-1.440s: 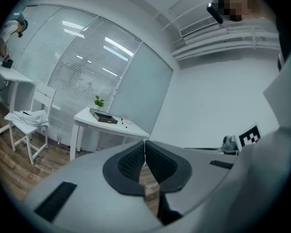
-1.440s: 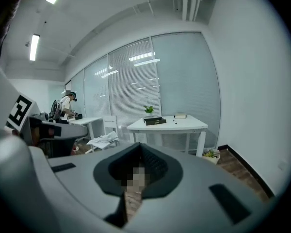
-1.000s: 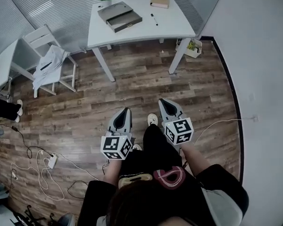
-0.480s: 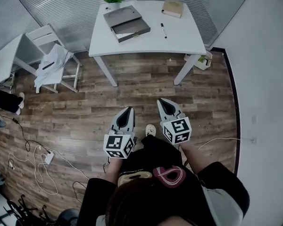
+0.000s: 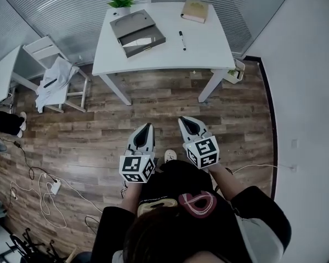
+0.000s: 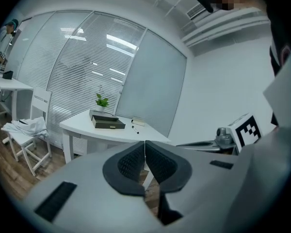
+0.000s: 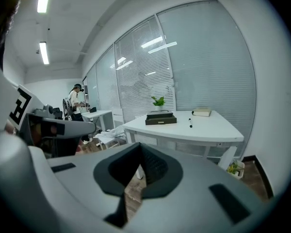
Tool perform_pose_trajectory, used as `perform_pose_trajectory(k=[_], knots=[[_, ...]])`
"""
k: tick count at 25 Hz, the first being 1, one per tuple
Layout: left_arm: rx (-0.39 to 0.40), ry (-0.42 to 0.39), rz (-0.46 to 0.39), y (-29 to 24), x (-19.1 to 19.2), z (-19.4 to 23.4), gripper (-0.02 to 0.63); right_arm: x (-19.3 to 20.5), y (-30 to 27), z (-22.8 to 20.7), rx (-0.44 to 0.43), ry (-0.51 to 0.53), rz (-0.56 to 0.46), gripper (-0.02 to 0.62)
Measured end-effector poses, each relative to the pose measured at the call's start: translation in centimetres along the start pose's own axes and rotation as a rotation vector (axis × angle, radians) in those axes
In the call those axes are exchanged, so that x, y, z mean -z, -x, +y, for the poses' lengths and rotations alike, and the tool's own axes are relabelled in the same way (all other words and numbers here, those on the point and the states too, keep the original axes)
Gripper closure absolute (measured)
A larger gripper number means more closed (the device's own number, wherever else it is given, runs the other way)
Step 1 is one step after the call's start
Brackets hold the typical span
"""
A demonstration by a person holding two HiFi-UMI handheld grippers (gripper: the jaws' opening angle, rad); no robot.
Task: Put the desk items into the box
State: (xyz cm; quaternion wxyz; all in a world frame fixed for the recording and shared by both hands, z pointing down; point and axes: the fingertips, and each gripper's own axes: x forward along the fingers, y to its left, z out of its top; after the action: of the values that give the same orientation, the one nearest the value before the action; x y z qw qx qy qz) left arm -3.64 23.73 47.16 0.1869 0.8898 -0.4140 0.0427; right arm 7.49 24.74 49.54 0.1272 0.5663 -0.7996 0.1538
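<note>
I am holding both tools out in front of me over the brown wood-plank floor (image 5: pixel 153 100), well short of the white rectangular bench (image 5: pixel 208 51). The left tool (image 5: pixel 146 127) is showing its dark ribbed pads pressed together with nothing between them. The right tool (image 5: pixel 185 120) is likewise standing closed and empty.

The task's things are all sitting on the bench, untouched. The flat grey box (image 5: pixel 136 30) is lying toward the bench's left half, and it seems to have a drawer part drawn out toward me. The slim black marker pen (image 5: pixel 182 40) is lying just to the right of the box, apart from it. The tan closed book (image 5: pixel 195 10) is resting near the far right corner. A small green potted plant (image 5: pixel 121 0) is standing at the far left corner, behind the box.

I am judging this as the approach step, with nothing loaded yet.

Next, I am expecting to need to close the gap to the bench and spread one tool's jaws before reaching in. The pen looks the nearest item for the right tool. It is thin and lying flat, so the jaws would need to straddle it across its length, coming in low to the surface. The book is wider and would probably call for a grip on one edge.
</note>
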Motion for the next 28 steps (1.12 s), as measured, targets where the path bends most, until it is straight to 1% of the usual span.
perform_pose_trajectory(k=[8, 14, 17, 20, 24, 28], knots=[[-0.005, -0.011, 0.023, -2.5, 0.4, -0.6, 0.586, 0.0, -1.1, -2.4, -0.002, -0.006, 0.010, 0.584], [-0.002, -0.018, 0.018, -4.2, -0.3, 0.5, 0.586, -0.4, -2.5, -3.1, 0.006, 0.003, 0.017, 0.585], [0.018, -0.019, 0.022, -5.7, -0.6, 1.6, 0.586, -0.9, -3.9, -3.5, -0.004, 0.011, 0.027, 0.584], [0.040, -0.021, 0.027, -7.9, -1.4, 2.8, 0.586, -1.7, -5.8, -4.5, 0.012, 0.015, 0.031, 0.584], [0.080, -0.033, 0.033, -11.1, -3.1, 4.7, 0.586, -3.2, -8.9, -5.6, 0.029, 0.003, 0.035, 0.584], [0.094, -0.043, 0.035, -14.4, -5.2, 7.8, 0.586, -5.0, -12.6, -6.6, 0.055, -0.001, 0.039, 0.584]])
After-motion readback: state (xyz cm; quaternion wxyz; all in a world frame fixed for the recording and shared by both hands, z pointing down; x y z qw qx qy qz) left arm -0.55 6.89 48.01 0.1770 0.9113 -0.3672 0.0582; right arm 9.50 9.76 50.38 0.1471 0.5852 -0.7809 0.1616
